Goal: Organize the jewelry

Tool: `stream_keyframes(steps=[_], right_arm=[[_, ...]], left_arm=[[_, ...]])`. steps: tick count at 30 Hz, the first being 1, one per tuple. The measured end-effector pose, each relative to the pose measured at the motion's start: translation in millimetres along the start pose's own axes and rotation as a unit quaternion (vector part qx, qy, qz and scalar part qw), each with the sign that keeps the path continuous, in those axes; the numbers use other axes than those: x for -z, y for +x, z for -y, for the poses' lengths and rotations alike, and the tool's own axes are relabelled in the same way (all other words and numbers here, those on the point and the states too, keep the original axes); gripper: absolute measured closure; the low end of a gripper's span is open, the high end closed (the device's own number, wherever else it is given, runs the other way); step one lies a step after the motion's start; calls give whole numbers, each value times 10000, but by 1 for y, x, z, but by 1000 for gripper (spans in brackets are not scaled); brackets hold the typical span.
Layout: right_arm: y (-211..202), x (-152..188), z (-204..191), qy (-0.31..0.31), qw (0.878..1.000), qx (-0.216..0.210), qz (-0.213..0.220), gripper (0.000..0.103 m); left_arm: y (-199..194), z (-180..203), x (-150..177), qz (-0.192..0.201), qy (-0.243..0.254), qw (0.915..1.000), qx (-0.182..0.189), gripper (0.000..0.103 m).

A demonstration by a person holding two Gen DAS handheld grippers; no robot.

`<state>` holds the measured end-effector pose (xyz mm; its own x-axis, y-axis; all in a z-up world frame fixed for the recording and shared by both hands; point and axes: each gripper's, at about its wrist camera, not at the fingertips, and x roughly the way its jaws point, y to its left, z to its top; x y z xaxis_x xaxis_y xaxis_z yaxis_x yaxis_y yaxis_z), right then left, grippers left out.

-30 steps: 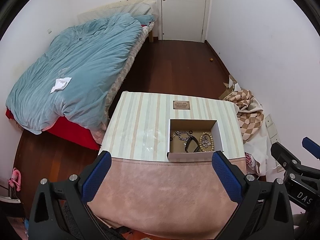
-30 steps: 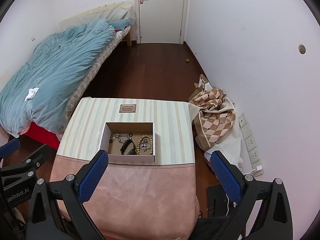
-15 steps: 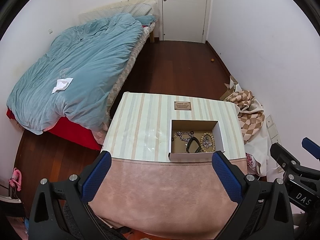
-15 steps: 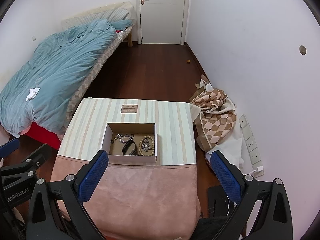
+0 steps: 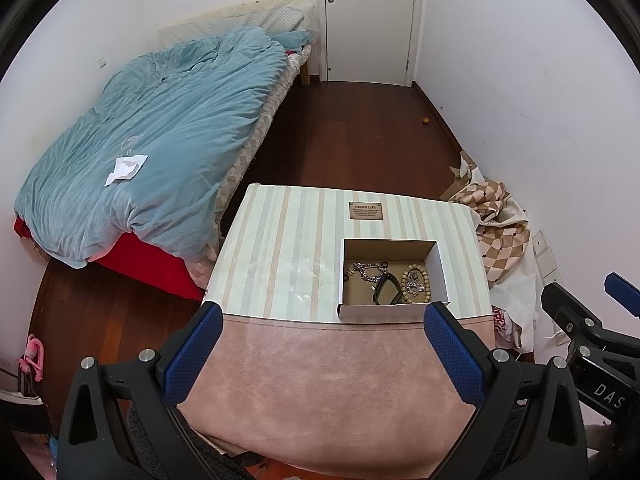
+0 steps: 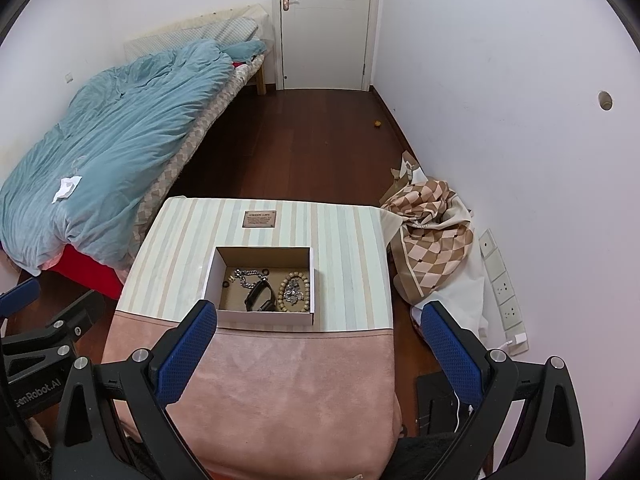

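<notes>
Jewelry (image 6: 276, 284) lies together inside the box (image 6: 212, 276) on the surface (image 6: 348, 248); none outside. Left gripper (image 5: 320, 350) and right gripper (image 6: 318, 344) hover empty, jaws spread. Sorting looks finished, or unsorted.

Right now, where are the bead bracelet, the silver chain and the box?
bead bracelet (image 6: 282, 294), right wrist view, left side of the ring.
silver chain (image 6: 249, 274), right wrist view, middle links.
box (image 6: 264, 317), right wrist view, near wall.

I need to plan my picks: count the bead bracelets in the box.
1. The wooden bead bracelet lies at the right end of the open cardboard box, ringing a silvery pendant cluster, beside the black band. Others may be hidden under it.
</notes>
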<state>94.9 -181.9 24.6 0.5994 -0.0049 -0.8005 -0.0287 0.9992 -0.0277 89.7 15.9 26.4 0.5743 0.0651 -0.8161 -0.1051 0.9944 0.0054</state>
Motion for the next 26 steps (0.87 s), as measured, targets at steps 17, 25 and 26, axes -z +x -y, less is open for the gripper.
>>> stream_keyframes(steps=[17,25,26], right_arm=[[-1,-2,3,-6,10000,-19,-24,0],[-1,-2,3,-8,10000,-15,-18,0],[-1,-2,3,-9,10000,-13,-22,0]], left_arm=[[-1,1,0,6,-5,10000,-3,0],[-3,1,-1,49,-6,10000,-29,0],[-2,1,-2,31,-11,10000,-6,0]])
